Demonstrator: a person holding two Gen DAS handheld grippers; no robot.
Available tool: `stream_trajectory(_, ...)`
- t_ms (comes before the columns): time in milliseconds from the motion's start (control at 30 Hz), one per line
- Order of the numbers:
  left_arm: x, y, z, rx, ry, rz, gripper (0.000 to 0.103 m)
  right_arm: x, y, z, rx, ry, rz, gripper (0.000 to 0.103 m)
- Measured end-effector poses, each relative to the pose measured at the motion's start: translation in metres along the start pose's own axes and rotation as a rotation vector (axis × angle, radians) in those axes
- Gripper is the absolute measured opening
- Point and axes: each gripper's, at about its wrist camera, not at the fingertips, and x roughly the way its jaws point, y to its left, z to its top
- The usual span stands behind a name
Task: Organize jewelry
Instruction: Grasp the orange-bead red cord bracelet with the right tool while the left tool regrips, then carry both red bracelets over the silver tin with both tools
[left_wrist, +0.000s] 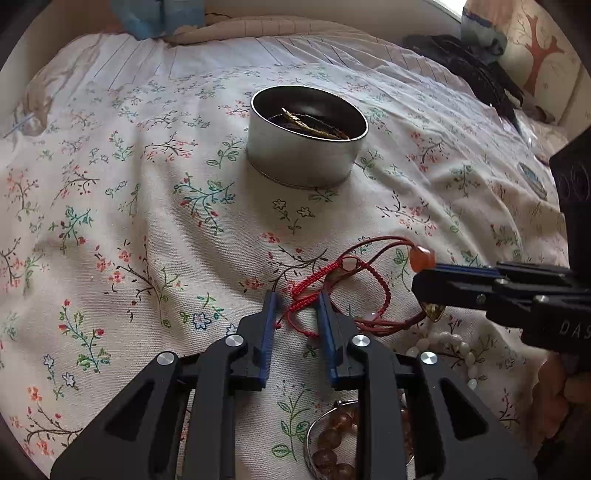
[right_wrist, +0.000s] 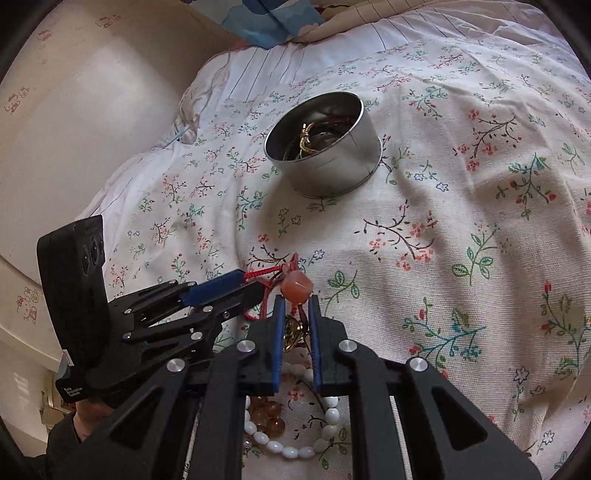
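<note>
Two grippers are working together over a pile of jewelry on the bed (left_wrist: 155, 206). The step in hand looks like pulling the tangled red cords apart so one piece can go into the tin.

The left gripper (left_wrist: 295, 299) is reaching down over the red braided bracelet (left_wrist: 325, 280). Its jaws are sitting partly open, one on each side of a loop of the braid. They are not squeezing it, as far as I can tell; a gap is showing on both sides of the cord.

The right gripper (right_wrist: 297, 301) is standing with its jaws nearly closed. The orange bead (right_wrist: 296, 287) is sitting right at its tips, and the thin red cord necklace (left_wrist: 380, 247) is running down between the jaws. It looks like it is pinching that cord just below the bead, though the pinch itself is hard to see.

The round metal tin (left_wrist: 295, 158) is standing farther up the bed, well apart from both grippers, with some gold pieces already lying inside. White beads (right_wrist: 291, 448) and amber beads (left_wrist: 332, 443) are lying near the grippers, waiting.

Next, I think the left jaws are needing to close on the braid and hold it down, while the right gripper is lifting the bead slowly, so the cords are coming apart without dragging everything.
</note>
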Motion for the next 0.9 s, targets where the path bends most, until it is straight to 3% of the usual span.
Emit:
stream_trajectory(67, -0.005, -0.004, -0.002, 0.029, -0.005, 0.013, 0.003, -0.003, -0.007, 0.002, 0.028, -0.018, -0.011, 0.013)
stream_trajectory(267, -0.014, 0.024, -0.012, -0.076, -0.001, 0.058, 0.002, -0.034, -0.045, 0.005, 0.187, -0.14, 0.01, 0.008)
stream_trajectory(433, -0.018, 0.029, -0.011, -0.093, -0.025, 0.05, 0.002, -0.036, -0.044, 0.009, 0.173, -0.143, 0.038, 0.008)
stream_trajectory(467, -0.018, 0.028, -0.012, -0.089, -0.023, 0.045, 0.002, -0.032, -0.038, 0.01, 0.157, -0.126, 0.059, 0.014)
stream_trajectory(500, -0.017, 0.027, -0.012, -0.086, -0.02, 0.043, 0.002, -0.024, -0.032, 0.011, 0.14, -0.101, 0.075, 0.046)
stream_trajectory(567, -0.016, 0.024, -0.012, -0.082, -0.016, 0.044, 0.003, -0.006, -0.015, 0.011, 0.069, -0.044, 0.043, 0.079)
stream_trajectory(667, -0.014, 0.021, -0.011, -0.077, -0.014, 0.047, 0.003, 0.026, 0.008, 0.011, -0.058, 0.043, -0.069, 0.076)
stream_trajectory(700, -0.014, 0.02, -0.012, -0.072, -0.013, 0.054, 0.003, 0.029, 0.013, 0.011, -0.086, 0.053, -0.084, 0.054)
stream_trajectory(767, -0.013, 0.019, -0.013, -0.064, -0.009, 0.065, 0.003, 0.025, 0.005, 0.013, -0.004, 0.058, 0.084, 0.017)
stream_trajectory(900, -0.01, 0.018, -0.014, -0.055, 0.0, 0.075, 0.003, -0.018, -0.002, 0.015, 0.069, -0.1, 0.354, 0.017)
